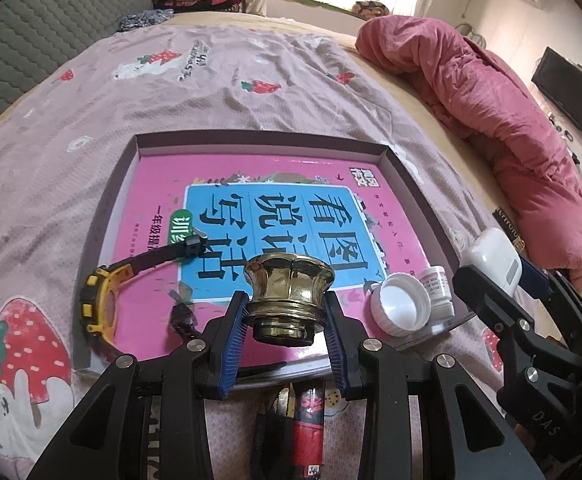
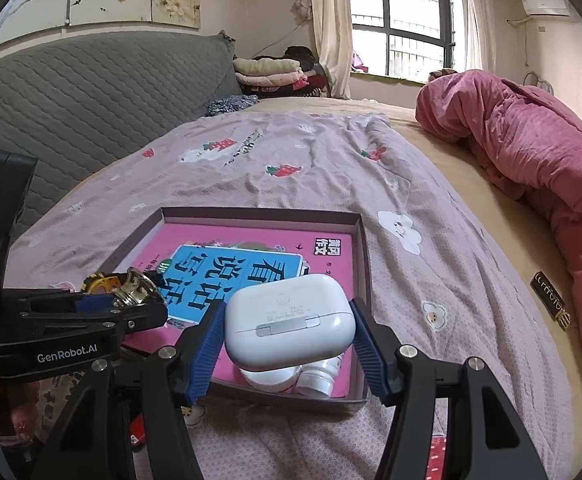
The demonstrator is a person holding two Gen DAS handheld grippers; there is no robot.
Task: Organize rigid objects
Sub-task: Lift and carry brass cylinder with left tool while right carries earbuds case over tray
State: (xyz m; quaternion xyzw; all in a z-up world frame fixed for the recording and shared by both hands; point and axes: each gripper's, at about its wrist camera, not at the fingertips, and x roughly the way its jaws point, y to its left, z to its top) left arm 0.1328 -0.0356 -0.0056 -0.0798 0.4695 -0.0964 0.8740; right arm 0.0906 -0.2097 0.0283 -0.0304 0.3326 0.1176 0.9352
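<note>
My left gripper (image 1: 287,308) is shut on a gold metal cap (image 1: 289,284) and holds it over the near edge of a shallow box tray (image 1: 423,200). My right gripper (image 2: 289,336) is shut on a white earbuds case (image 2: 289,328), held above the tray's near right corner (image 2: 365,264). The case also shows in the left wrist view (image 1: 491,254). A pink book (image 1: 251,184) lines the tray. On it lie a yellow-black watch (image 1: 103,300), a white lid (image 1: 401,304) and a small white bottle (image 1: 437,290).
The tray lies on a pink strawberry-print sheet (image 1: 171,92) on a bed. A rolled pink quilt (image 1: 491,112) lies at the right. A grey padded headboard (image 2: 71,108) is at the left. A dark red-printed object (image 1: 307,428) lies below the left gripper.
</note>
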